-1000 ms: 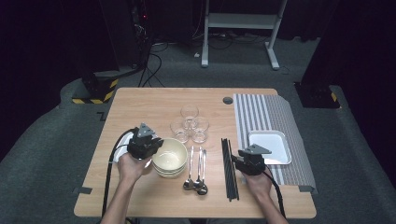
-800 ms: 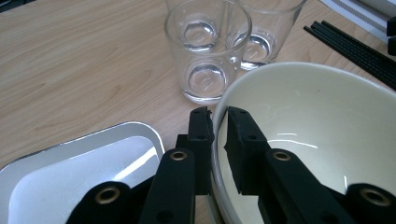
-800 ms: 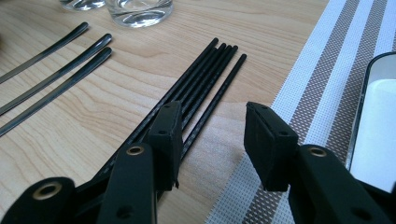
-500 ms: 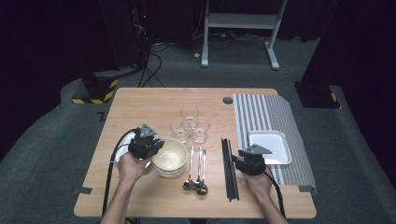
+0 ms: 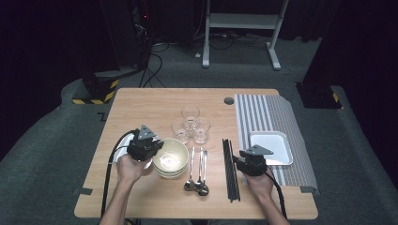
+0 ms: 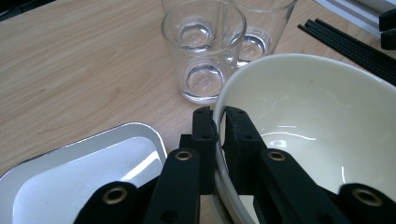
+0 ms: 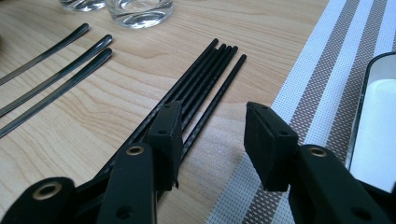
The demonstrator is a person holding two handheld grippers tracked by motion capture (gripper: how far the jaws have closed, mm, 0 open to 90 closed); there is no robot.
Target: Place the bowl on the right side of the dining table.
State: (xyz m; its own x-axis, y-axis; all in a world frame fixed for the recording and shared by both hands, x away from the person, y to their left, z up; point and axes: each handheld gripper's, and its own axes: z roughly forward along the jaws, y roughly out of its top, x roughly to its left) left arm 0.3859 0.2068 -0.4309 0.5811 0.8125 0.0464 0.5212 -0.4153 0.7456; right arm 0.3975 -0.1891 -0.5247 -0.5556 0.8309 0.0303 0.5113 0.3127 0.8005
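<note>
pinching bowl [image 6: 317, 121] rim, left gripper [image 6: 219, 126]; right gripper [image 7: 212, 140] half open, empty; three glasses [image 5: 190, 124], three spoons [image 5: 197, 168].

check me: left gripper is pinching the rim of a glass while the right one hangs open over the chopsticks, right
Not a glass: the left gripper pinches the rim of the bowl, as the left gripper view shows. The right gripper does hang open over the chopsticks.

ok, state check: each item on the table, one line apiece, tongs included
Left tongs: shut on the bowl rim.
Bowl: cream, upright, empty, top of a stack.
Right tongs: open, nothing between them, over the chopsticks.
Chopsticks: black, flat, side by side.
Spoons: three, flat on the wood.
Glasses: three, upright, empty.
Right tray: empty, on the striped mat.
Left tray: empty.
</note>
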